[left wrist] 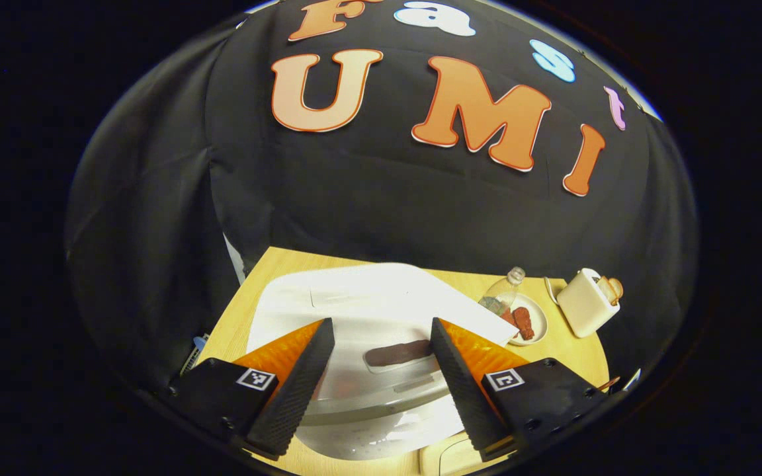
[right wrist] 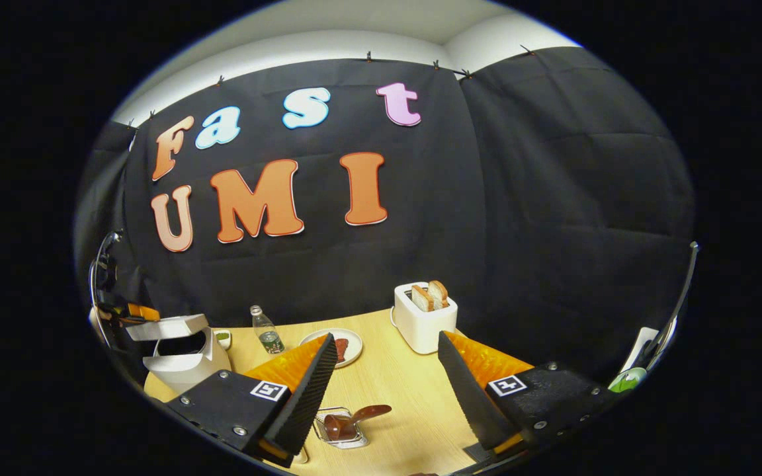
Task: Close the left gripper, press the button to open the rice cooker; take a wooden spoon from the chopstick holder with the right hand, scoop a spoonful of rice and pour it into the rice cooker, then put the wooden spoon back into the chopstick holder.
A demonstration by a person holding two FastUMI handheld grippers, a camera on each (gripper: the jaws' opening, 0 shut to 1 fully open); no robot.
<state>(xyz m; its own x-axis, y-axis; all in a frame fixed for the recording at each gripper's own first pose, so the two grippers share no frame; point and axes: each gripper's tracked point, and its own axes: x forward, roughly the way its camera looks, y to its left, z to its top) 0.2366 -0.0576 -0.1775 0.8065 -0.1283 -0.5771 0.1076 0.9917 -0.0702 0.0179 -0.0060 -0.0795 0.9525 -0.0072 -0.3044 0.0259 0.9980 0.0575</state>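
The white rice cooker [left wrist: 368,297] lies close under my left gripper [left wrist: 381,325], which is open and holds nothing. A dark oblong part [left wrist: 397,354] of the cooker shows between the fingers. In the right gripper view the rice cooker [right wrist: 186,363] stands at the table's far left with its lid [right wrist: 166,327] lifted, and the left gripper [right wrist: 131,311] hangs just behind it. My right gripper [right wrist: 386,338] is open and hangs above the table. Below it a brown wooden spoon [right wrist: 358,416] rests in a small clear chopstick holder [right wrist: 341,436].
A white toaster [right wrist: 424,317] with bread slices stands at the back of the wooden table [right wrist: 407,396]. Beside it are a plate [right wrist: 348,344] with red food and a small bottle [right wrist: 266,330]. The same toaster [left wrist: 589,301], plate [left wrist: 536,324] and bottle [left wrist: 503,294] lie right of the cooker.
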